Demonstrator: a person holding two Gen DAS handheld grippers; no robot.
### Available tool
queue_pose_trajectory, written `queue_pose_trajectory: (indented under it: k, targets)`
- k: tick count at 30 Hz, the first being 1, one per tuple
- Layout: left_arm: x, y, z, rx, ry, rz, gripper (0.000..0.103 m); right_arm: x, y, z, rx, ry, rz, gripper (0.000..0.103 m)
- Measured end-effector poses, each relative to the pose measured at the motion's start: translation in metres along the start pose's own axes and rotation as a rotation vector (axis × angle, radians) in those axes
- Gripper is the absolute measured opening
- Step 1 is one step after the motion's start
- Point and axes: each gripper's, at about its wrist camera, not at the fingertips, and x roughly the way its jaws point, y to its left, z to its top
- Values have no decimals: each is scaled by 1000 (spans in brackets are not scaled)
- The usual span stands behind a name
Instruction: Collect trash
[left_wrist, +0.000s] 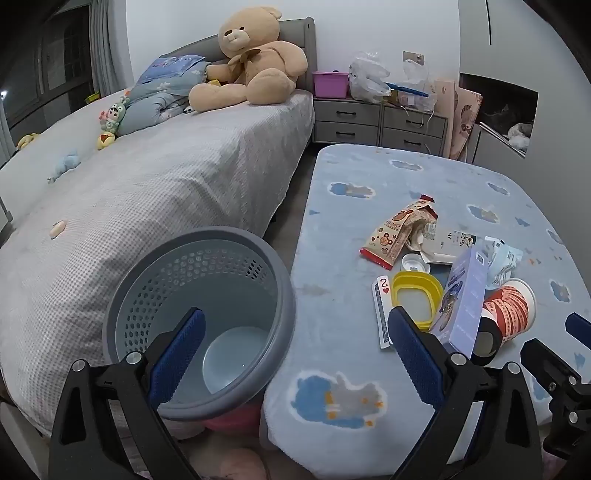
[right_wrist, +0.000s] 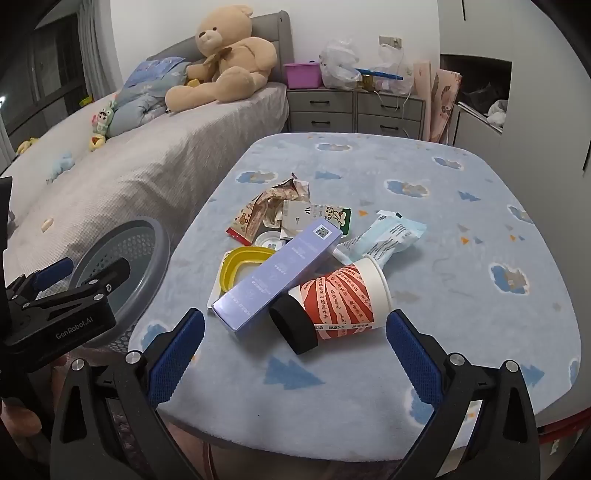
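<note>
Lying on its side straight ahead of the wide-open right gripper (right_wrist: 295, 350), the paper cup (right_wrist: 343, 299) is nearer it than the equally wide left gripper (left_wrist: 295, 350).

One grey perforated bin (left_wrist: 199, 325) stands beside the worktop (right_wrist: 461, 295), and the litter on the blue cover counts out singly — one red-and-white paper cup (right_wrist: 343, 301), one black tape roll (right_wrist: 293, 325), one lilac carton (right_wrist: 277, 275), one yellow lid (right_wrist: 236, 264), one small white cap (right_wrist: 269, 240), one biscuit wrapper (right_wrist: 258, 214), one pale blue packet (right_wrist: 388, 238), one playing card (left_wrist: 382, 314). Two tongs: left (left_wrist: 295, 354), right (right_wrist: 295, 354), both spread wide. On the bed (left_wrist: 166, 177) — one large teddy bear (left_wrist: 251, 59). Two grey drawer units (left_wrist: 380, 122) stand against the wall, with one pink box (left_wrist: 330, 84) on top.
</note>
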Motion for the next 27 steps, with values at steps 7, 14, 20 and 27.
queue_pose_trajectory:
  k: [7, 14, 20, 27]
  targets:
    - [-1, 0, 0, 0, -3, -1, 95, -2, -1, 0, -2, -2, -5, 97]
    - [-1, 0, 0, 0, -5, 1, 95, -2, 0, -2, -1, -6, -2, 97]
    - [-1, 0, 0, 1, -8, 1, 95, -4, -4, 2, 0, -11, -3, 97]
    - [-3, 0, 2, -1, -11, 0, 95, -4, -3, 1, 1, -14, -2, 97]
